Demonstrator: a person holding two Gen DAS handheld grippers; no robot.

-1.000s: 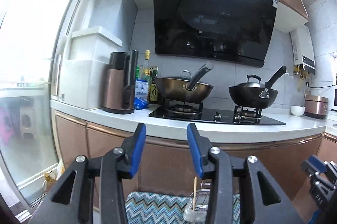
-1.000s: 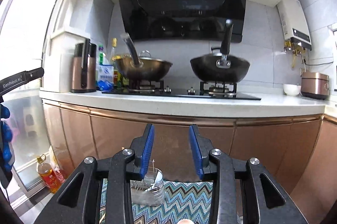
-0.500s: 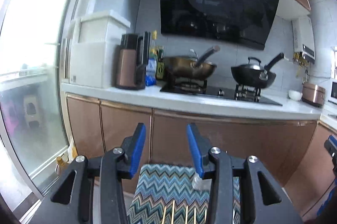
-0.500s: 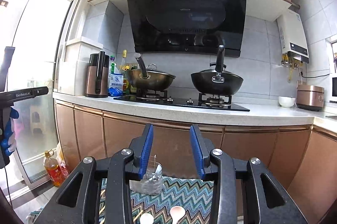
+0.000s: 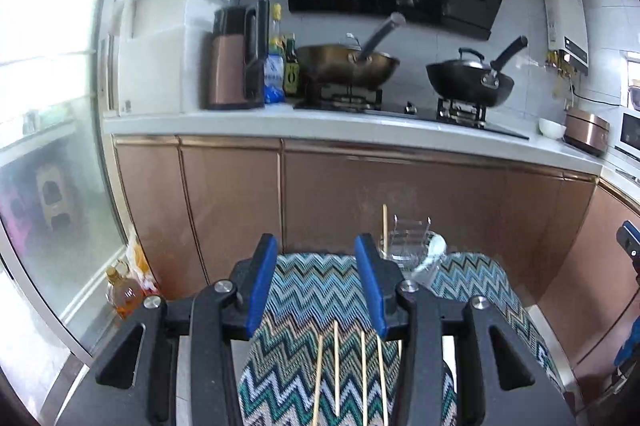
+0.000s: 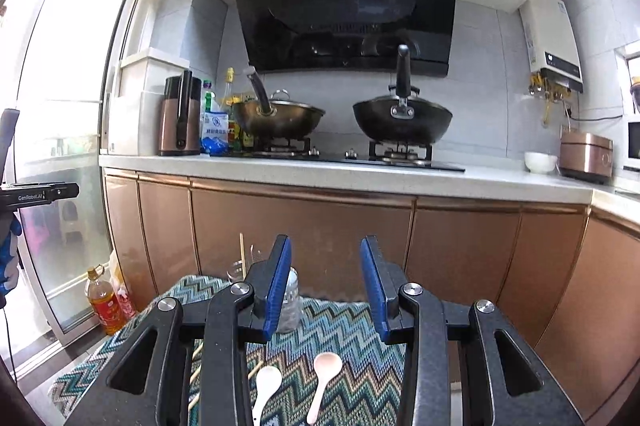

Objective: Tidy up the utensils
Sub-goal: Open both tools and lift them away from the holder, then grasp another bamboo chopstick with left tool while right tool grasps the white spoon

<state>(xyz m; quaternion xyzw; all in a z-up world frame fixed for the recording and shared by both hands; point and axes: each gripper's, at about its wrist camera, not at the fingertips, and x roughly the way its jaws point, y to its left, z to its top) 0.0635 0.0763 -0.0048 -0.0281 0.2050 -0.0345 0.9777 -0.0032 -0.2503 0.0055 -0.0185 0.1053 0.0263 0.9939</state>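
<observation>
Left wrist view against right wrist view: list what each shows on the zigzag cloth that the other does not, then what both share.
Only the left wrist view: a row of wooden chopsticks lying under the open left tongs.
Only the right wrist view: two white spoons lying under the open right tongs.
Both: the zigzag cloth, and at its far end the clear glass holder with one chopstick standing in it.
</observation>
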